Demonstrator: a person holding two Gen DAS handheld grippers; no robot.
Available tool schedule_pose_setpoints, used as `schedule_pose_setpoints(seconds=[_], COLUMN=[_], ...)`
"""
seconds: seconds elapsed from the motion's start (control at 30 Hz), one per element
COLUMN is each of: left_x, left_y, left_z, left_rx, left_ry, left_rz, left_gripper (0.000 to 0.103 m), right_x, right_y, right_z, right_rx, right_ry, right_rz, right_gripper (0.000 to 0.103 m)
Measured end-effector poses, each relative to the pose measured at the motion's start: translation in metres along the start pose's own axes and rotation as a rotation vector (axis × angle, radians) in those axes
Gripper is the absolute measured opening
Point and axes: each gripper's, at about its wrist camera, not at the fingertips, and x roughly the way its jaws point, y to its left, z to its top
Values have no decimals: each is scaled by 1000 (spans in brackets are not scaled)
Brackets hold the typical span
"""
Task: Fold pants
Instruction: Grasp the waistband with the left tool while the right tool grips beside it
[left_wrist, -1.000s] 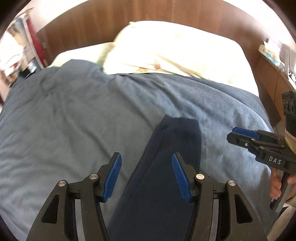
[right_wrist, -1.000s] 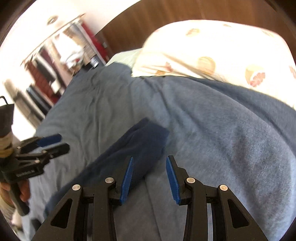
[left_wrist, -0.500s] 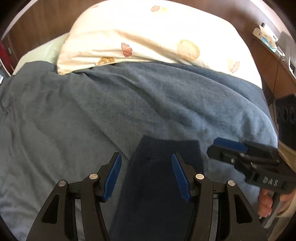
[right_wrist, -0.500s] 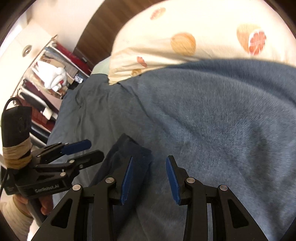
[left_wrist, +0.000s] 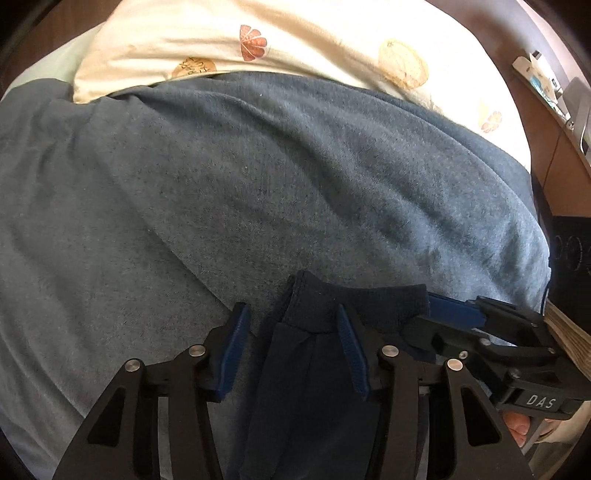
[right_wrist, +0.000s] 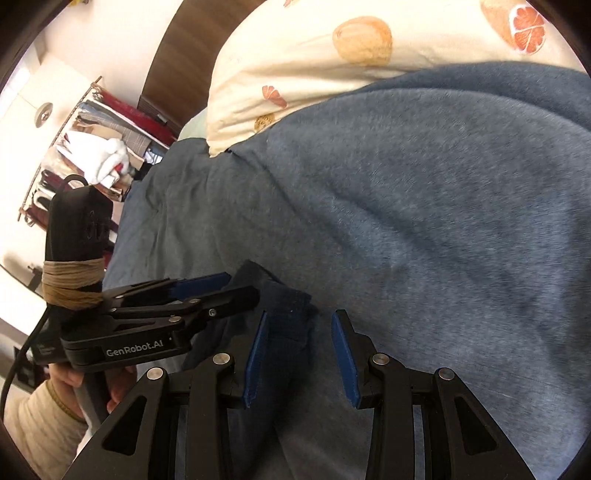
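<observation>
Trouser cuff of the dark navy knit pants (left_wrist: 325, 354) is lying on the grey-blue fleece blanket (left_wrist: 258, 184) of the bed, well short of the cream fruit-print pillow (left_wrist: 295, 40). The left tool (left_wrist: 291, 332) is closing astride the cuff's left part, pads not yet pressing. The right tool (right_wrist: 299, 350) is standing released over the cuff's right edge. Risks: a tool pinching blanket with the cuff, or catching one layer only, skewing the fold. No containers are showing.
</observation>
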Motion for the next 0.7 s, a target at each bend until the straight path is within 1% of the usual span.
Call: schedule_pose_setpoints(seconds=[0.17,0.3,0.33,0.4,0.53,0.6,0.67,0.7], left_x=[6,14,18,26,35,37,36,36], left_y=[-3,-3,-1,6,15,18,27,27], left_z=[1,5,6,8,10,10,4,4], left_rx=[39,69,72,44,5,-9,-22,-27], left_ry=[23,52,64,83,88,82,84,85], left_rz=[-7,-10,-14,-40,-74,-91,-109,-112], left_gripper=[44,44,46,46,45,43,38,37], right_x=[9,13,14,18,24,29,33,34], right_y=[-5,-7,-7,-8,-7,-9,-11,-12], right_z=[-3,-5,-6,-6,-8,-8,-7,-6], right_rx=[14,22,24,29,24,33,47,48], right_ry=[16,20,21,29,38,46,53,56], right_rz=[11,16,19,24,23,28,41,43], right_gripper=[38,38,38,38,38,38,38,38])
